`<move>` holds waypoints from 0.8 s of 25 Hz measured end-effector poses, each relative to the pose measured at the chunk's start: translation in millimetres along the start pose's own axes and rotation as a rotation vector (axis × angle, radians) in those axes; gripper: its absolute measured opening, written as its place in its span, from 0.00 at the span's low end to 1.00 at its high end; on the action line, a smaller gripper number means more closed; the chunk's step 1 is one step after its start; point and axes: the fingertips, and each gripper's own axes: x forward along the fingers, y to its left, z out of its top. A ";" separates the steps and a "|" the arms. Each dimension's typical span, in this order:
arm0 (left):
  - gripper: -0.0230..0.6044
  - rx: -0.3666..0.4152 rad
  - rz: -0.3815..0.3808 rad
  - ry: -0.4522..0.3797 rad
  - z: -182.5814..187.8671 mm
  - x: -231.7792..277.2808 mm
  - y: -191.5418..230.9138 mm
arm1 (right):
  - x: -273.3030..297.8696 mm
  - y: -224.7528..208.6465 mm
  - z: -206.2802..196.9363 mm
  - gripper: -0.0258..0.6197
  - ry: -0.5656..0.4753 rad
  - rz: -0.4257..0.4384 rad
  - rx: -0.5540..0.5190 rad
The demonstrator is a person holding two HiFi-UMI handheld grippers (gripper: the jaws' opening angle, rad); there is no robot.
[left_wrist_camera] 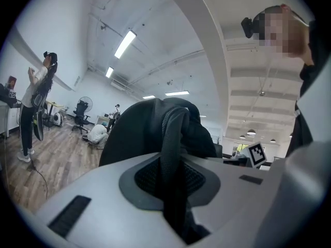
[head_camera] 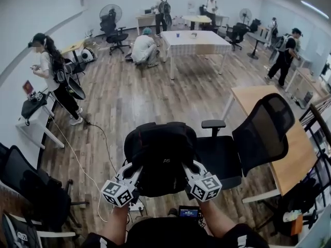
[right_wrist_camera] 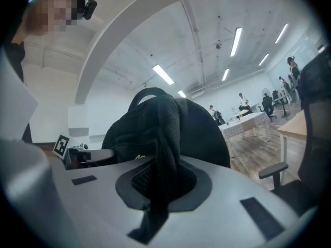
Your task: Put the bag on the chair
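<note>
A black backpack (head_camera: pixel 159 158) hangs in the air between both grippers, just in front of a black office chair (head_camera: pixel 258 130) with a mesh back and a padded seat (head_camera: pixel 220 156). My left gripper (head_camera: pixel 132 175) is shut on the bag's left shoulder strap (left_wrist_camera: pixel 173 159), which runs between its jaws. My right gripper (head_camera: pixel 191 173) is shut on the other strap (right_wrist_camera: pixel 165 159). The bag (left_wrist_camera: pixel 150 133) fills the middle of the left gripper view, and the bag (right_wrist_camera: pixel 155 128) rises above the jaws in the right gripper view. The chair's armrest (right_wrist_camera: pixel 273 170) shows at the right there.
A wooden desk (head_camera: pixel 289 149) stands right of the chair. Another dark chair (head_camera: pixel 31 190) is at the lower left, with a cable (head_camera: pixel 77 159) on the wood floor. Several people stand or crouch further off, around a white table (head_camera: pixel 199 43).
</note>
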 end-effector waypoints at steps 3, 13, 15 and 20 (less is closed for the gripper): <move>0.12 -0.004 0.011 -0.001 1.9 23.8 0.6 | 9.6 -23.7 9.5 0.08 0.000 0.010 -0.002; 0.12 0.000 0.042 -0.005 8.6 68.7 18.8 | 45.1 -66.8 20.5 0.08 0.014 0.043 0.034; 0.12 0.002 0.045 -0.006 9.3 75.4 27.7 | 55.7 -71.9 19.4 0.08 0.019 0.047 0.042; 0.12 0.021 0.062 0.000 9.6 100.3 58.0 | 88.2 -90.6 16.9 0.08 0.031 0.027 0.032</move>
